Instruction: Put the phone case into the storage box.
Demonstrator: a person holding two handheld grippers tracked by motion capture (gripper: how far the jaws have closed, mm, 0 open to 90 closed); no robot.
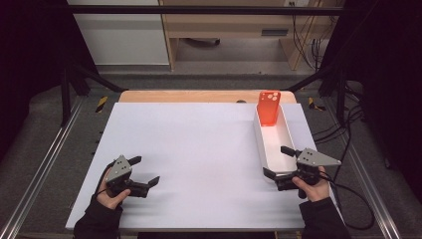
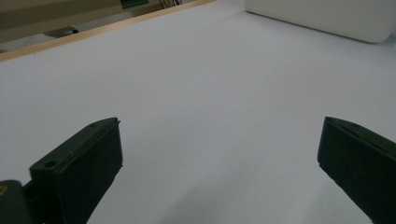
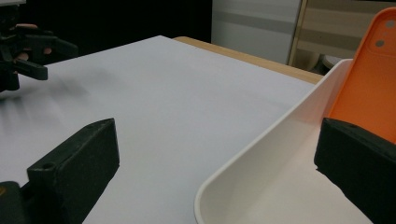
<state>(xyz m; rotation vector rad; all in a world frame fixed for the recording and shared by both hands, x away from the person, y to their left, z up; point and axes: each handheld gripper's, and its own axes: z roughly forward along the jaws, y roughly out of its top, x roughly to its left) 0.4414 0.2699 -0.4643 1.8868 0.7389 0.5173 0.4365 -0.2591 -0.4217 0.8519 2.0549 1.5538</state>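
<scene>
both tongs gape empty, the right tongs (image 1: 279,161) straddling the near rim of the long white plastic tray (image 1: 285,133) holding an orange phone case (image 1: 268,107), the left tongs (image 1: 145,171) over the white table (image 1: 199,149).

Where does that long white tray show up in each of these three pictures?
High view: white tray at right, near end between the right gripper's jaws.
Left gripper view: its rounded corner at top right.
Right gripper view: its wall at lower right.
Shared landmark: the orange phone case leaning in its far end, also in the right gripper view.
</scene>
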